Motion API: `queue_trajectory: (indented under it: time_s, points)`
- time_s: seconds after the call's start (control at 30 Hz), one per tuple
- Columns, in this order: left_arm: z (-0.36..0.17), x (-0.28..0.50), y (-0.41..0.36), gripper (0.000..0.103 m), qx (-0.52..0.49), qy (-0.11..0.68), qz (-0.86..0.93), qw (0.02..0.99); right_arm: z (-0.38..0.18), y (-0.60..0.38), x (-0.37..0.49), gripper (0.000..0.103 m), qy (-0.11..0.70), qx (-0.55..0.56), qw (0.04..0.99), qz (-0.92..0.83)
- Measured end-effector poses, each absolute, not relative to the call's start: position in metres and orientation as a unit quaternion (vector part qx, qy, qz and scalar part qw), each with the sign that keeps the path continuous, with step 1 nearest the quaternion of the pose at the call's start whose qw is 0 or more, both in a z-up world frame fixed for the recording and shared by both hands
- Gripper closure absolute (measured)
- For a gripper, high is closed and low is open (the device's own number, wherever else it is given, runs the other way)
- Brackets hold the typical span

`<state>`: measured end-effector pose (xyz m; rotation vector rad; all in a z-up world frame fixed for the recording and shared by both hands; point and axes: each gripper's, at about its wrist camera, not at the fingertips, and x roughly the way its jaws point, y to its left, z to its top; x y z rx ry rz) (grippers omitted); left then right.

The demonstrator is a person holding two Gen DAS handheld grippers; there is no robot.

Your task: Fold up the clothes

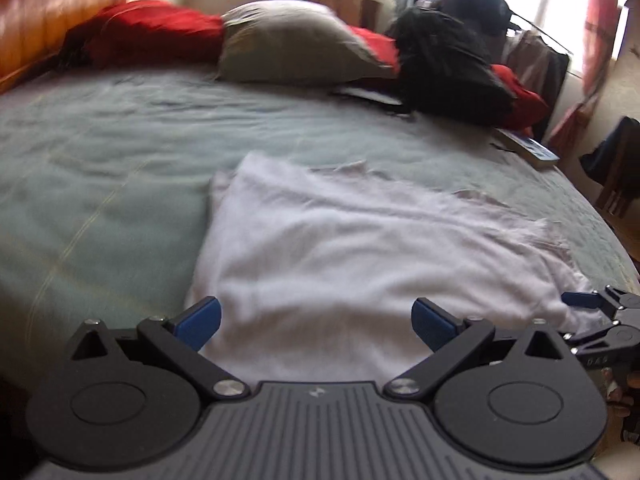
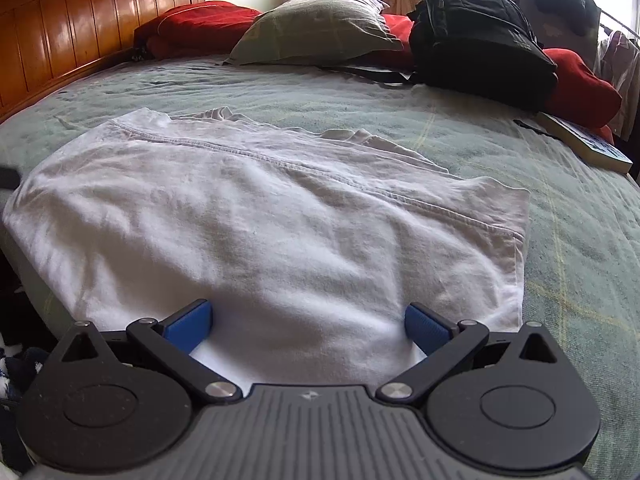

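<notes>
Grippers left (image 1: 316, 322), right (image 2: 307, 326) — jaws wide, over white garment (image 2: 260, 216).

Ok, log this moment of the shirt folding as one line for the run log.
stage: partly folded white T-shirt flat on green bedspread | left gripper: open, empty | right gripper: open, empty, over near edge

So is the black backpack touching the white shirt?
Apart. The right wrist view shows bare green bedspread between the backpack and the white shirt.
</notes>
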<state>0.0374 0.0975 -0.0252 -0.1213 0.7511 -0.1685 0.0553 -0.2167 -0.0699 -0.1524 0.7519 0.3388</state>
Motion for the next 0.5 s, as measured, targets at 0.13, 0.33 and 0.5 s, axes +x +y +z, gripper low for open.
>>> queue_trajectory:
  time_s: [0.13,0.33,0.5]
  points:
    - [-0.033,0.059,0.060,0.002,-0.013,0.371,-0.128,0.920,-0.071,-0.217,0.054,0.000,0.362,-0.074,0.915,0.164]
    - [-0.057,0.051,0.058,0.002,-0.015,0.416,-0.145,0.898,-0.072,-0.218,0.053,0.000,0.359,-0.077,0.915,0.168]
    - [-0.032,0.055,0.059,0.002,-0.041,0.372,-0.169,0.912,-0.072,-0.219,0.053,0.000,0.358,-0.078,0.915,0.170]
